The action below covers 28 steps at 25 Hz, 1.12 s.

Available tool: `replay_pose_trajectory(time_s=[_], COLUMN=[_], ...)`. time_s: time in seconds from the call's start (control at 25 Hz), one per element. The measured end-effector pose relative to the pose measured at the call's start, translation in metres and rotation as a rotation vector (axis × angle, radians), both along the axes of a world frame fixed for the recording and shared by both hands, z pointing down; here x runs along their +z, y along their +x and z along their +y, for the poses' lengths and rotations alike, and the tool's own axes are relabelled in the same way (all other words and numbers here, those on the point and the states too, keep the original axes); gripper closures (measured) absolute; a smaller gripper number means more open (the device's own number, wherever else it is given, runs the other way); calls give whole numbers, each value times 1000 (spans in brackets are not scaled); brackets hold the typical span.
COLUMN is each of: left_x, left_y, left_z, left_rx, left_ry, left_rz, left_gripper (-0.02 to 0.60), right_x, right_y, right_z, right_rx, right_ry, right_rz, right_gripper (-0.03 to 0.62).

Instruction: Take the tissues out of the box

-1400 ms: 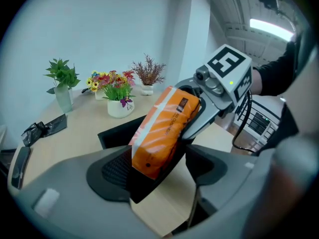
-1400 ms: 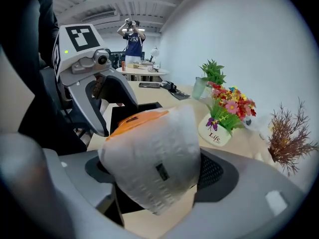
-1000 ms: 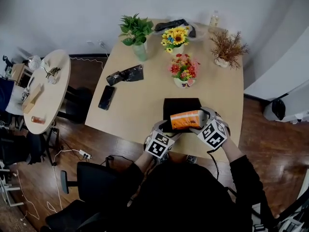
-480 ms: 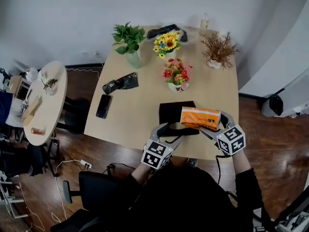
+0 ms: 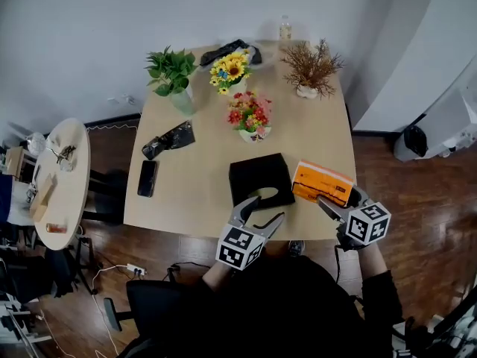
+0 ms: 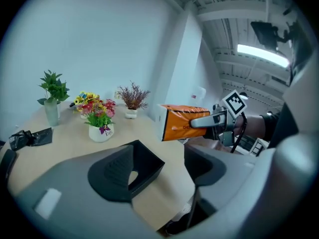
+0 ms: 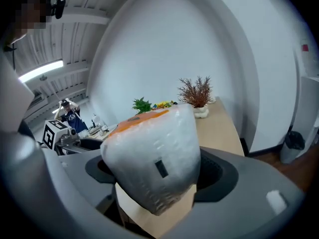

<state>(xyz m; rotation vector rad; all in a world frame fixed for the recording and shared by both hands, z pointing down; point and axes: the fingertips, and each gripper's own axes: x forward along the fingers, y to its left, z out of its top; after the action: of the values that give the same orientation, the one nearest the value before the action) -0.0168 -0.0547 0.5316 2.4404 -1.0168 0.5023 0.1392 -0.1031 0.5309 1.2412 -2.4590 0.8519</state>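
— Shifted since a second ago, item one: orange tissue pack (image 5: pixel 322 183). Then it sat over the black box (image 5: pixel 259 179) between both grippers. Now I have it off to the right, clear of the box, lifted above the desk's (image 5: pixel 194 177) right edge.

— Held by what?

— Right gripper (image 5: pixel 333 197): fingers spread wide and clamped on the pack's end.

— And the left?

— Item two, left gripper (image 5: pixel 262 209): drawn back from the pack, fingers released, nothing between them, at the box's near edge. Item three, box: unmoved on the desk.
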Motion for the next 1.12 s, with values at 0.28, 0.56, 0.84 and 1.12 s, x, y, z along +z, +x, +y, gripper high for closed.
replay_pose_trajectory(time_s=[0.28, 0.56, 0.84, 1.12], left_x=[8, 40, 85, 97], left_y=[38, 73, 87, 100], left_z=[-3, 30, 55, 60], left_rx=[111, 246, 312, 345], left_ry=[11, -79, -164, -182], left_rz=[-40, -60, -113, -157], left_gripper=[287, 288, 288, 288], right_x=[18, 49, 90, 115], right_y=[19, 37, 43, 37], right_z=[14, 40, 60, 70], right_rx=[63, 84, 91, 53], right_ry=[-43, -102, -194, -224], right_rz=[1, 37, 32, 23], right_gripper=[169, 169, 169, 169])
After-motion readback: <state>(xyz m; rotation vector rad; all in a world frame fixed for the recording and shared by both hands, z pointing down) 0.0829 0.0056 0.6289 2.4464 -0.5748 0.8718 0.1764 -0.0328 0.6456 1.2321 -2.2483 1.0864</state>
